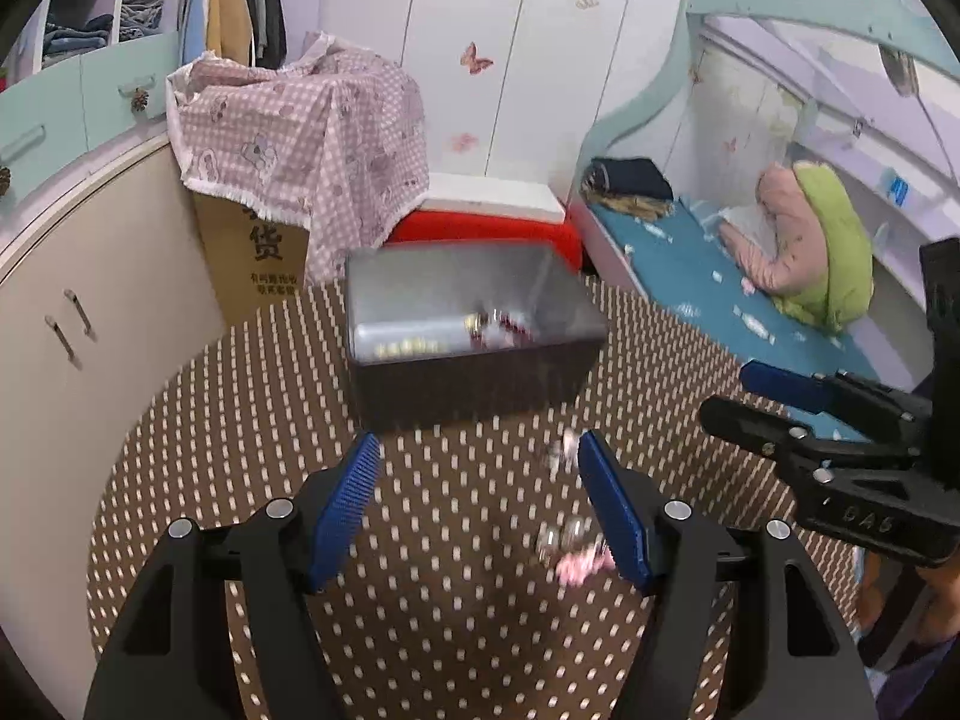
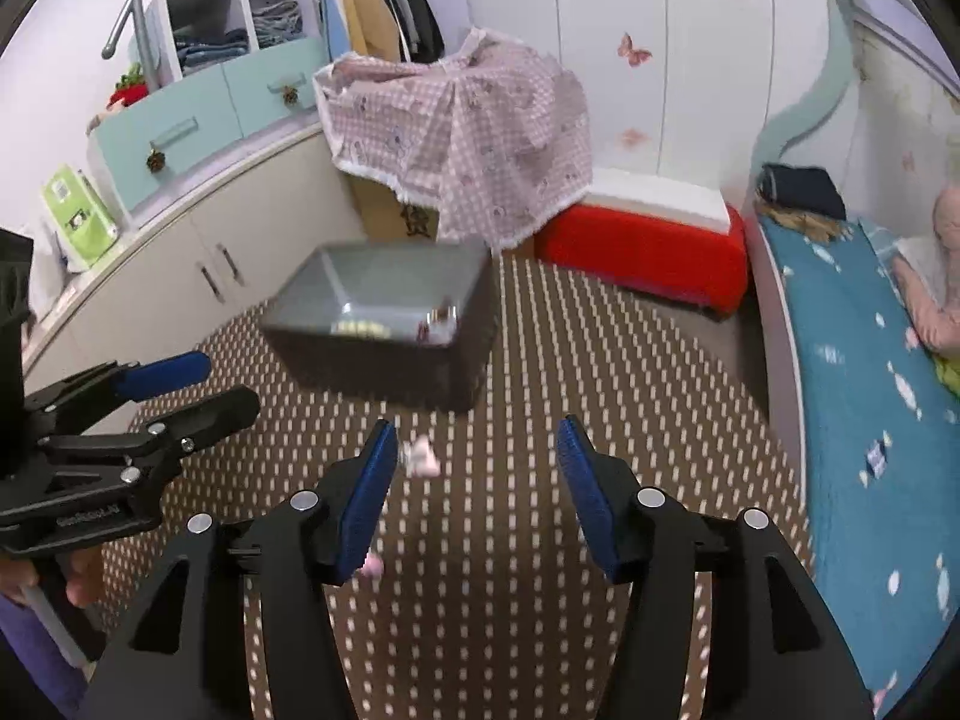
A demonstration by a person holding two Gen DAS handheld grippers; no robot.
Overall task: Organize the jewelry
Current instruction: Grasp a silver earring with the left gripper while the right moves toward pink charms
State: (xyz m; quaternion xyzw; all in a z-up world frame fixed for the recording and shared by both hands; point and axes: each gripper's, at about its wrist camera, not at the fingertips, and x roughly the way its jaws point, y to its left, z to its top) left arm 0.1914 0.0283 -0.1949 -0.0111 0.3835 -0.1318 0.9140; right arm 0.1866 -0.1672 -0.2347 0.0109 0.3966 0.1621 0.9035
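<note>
A dark grey box (image 1: 468, 384) stands on the brown dotted tablecloth (image 1: 300, 408) and holds blurred jewelry (image 1: 492, 327), gold and red pieces. It also shows in the right wrist view (image 2: 384, 354). My left gripper (image 1: 480, 504) is open and empty just in front of the box. Small silvery pieces (image 1: 561, 450) and a pink and silver piece (image 1: 570, 546) lie on the cloth by its right finger. My right gripper (image 2: 477, 492) is open and empty above the cloth. A pink piece (image 2: 423, 457) lies near its left finger, another (image 2: 371, 567) under that finger.
A red and white box (image 2: 642, 240) and a carton under a pink checked cloth (image 2: 468, 138) stand behind the table. A bed with a teal sheet (image 2: 852, 420) is on the right, cabinets (image 2: 180, 264) on the left.
</note>
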